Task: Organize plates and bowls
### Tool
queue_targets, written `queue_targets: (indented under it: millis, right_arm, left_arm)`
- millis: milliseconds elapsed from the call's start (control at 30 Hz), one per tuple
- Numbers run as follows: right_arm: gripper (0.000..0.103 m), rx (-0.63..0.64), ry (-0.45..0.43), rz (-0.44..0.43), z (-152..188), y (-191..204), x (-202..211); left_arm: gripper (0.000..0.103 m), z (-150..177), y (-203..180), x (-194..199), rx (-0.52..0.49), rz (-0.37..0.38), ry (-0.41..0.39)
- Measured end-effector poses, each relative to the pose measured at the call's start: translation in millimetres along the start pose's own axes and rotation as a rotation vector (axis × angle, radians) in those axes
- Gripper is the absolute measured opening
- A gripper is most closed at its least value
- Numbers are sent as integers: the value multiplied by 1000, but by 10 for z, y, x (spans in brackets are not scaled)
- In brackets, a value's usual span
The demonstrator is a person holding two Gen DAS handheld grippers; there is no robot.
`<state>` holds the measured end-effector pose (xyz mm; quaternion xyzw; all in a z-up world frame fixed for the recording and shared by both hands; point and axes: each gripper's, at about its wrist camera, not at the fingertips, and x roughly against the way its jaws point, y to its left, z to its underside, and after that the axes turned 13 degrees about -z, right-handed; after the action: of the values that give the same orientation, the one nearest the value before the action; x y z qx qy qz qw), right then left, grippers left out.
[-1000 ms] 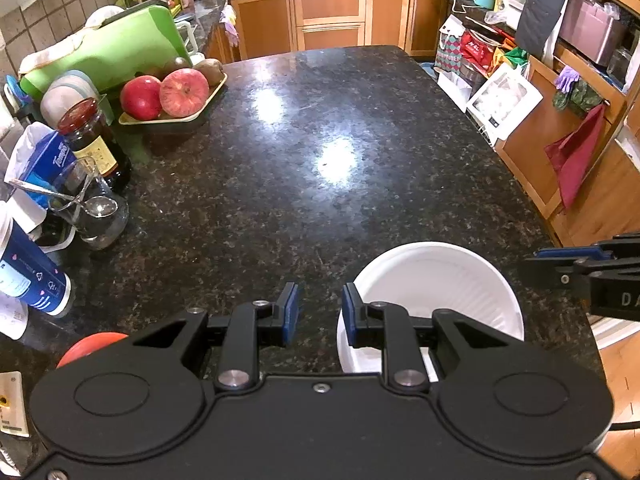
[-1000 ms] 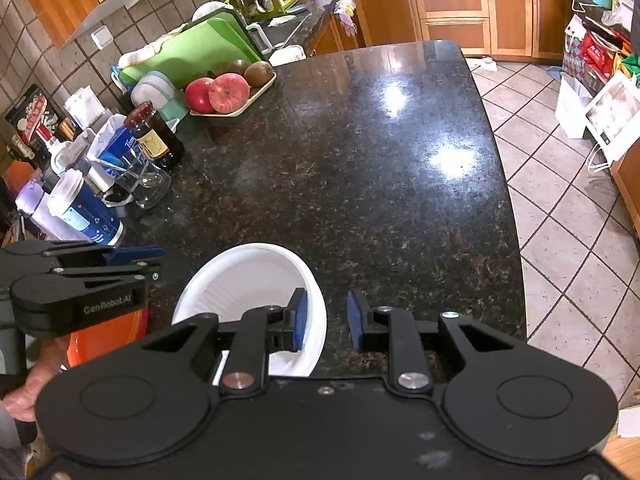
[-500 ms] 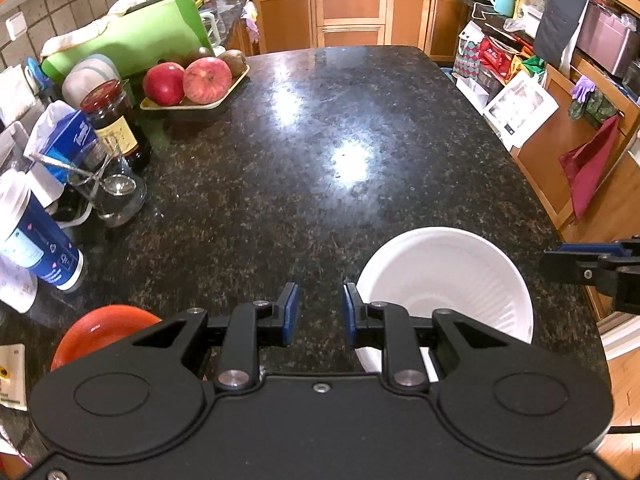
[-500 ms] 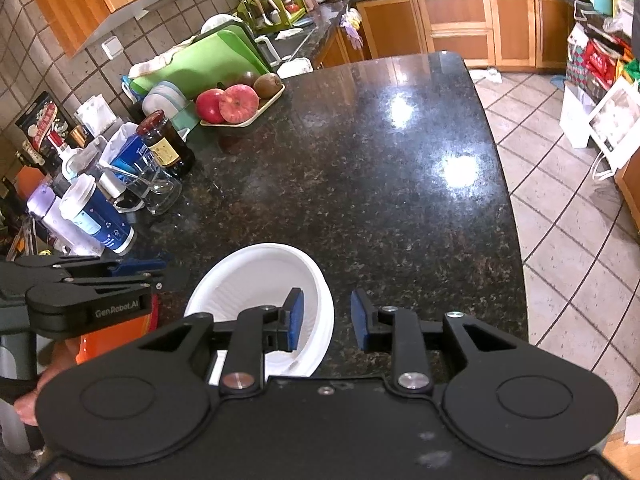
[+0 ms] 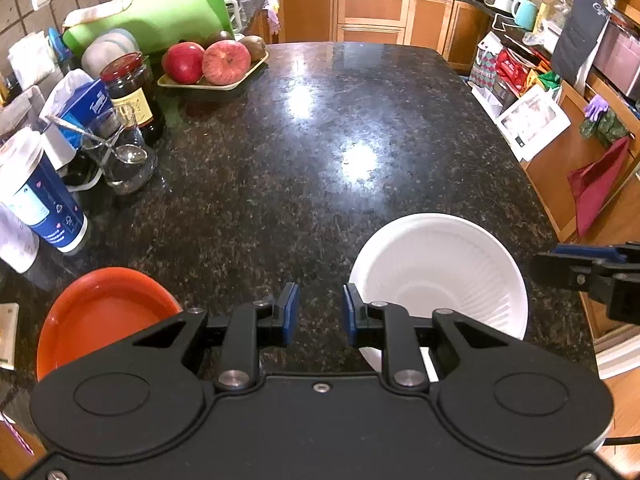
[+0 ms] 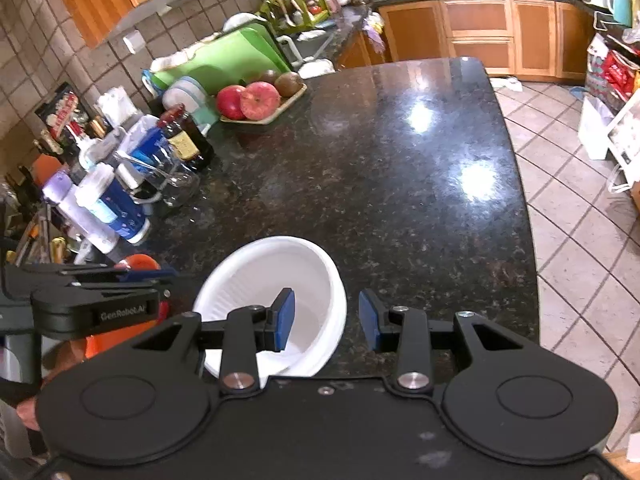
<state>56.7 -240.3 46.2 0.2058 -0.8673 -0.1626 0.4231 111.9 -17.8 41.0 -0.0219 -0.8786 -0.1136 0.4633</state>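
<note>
On the dark granite table [image 5: 320, 152] a white bowl [image 5: 440, 276] sits near the front edge, with an orange bowl [image 5: 104, 312] well to its left. The left tongs [image 5: 318, 312] hang over bare stone between the two bowls, slightly spread and pinching nothing. The right tongs [image 6: 326, 316] straddle the white bowl's [image 6: 280, 276] right rim, one blue pad inside, the other outside, and are opening, neither pad pressing the rim. A fruit tray [image 5: 212, 80], jar [image 5: 132, 88] and cup [image 5: 40, 200] crowd the table's left side.
</note>
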Motion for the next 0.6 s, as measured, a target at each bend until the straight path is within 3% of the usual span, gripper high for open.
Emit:
queue_targets:
  millis: [133, 267, 600]
  right_arm:
    - [54, 81, -79, 20, 9, 42, 70]
    - [57, 138, -135, 56, 5, 82, 102]
    - [55, 133, -45, -47, -99, 52, -1]
  left_arm:
    - [31, 17, 13, 13, 26, -9, -1]
    - [31, 18, 23, 26, 47, -18, -5]
    - [31, 14, 21, 6, 77, 1, 21]
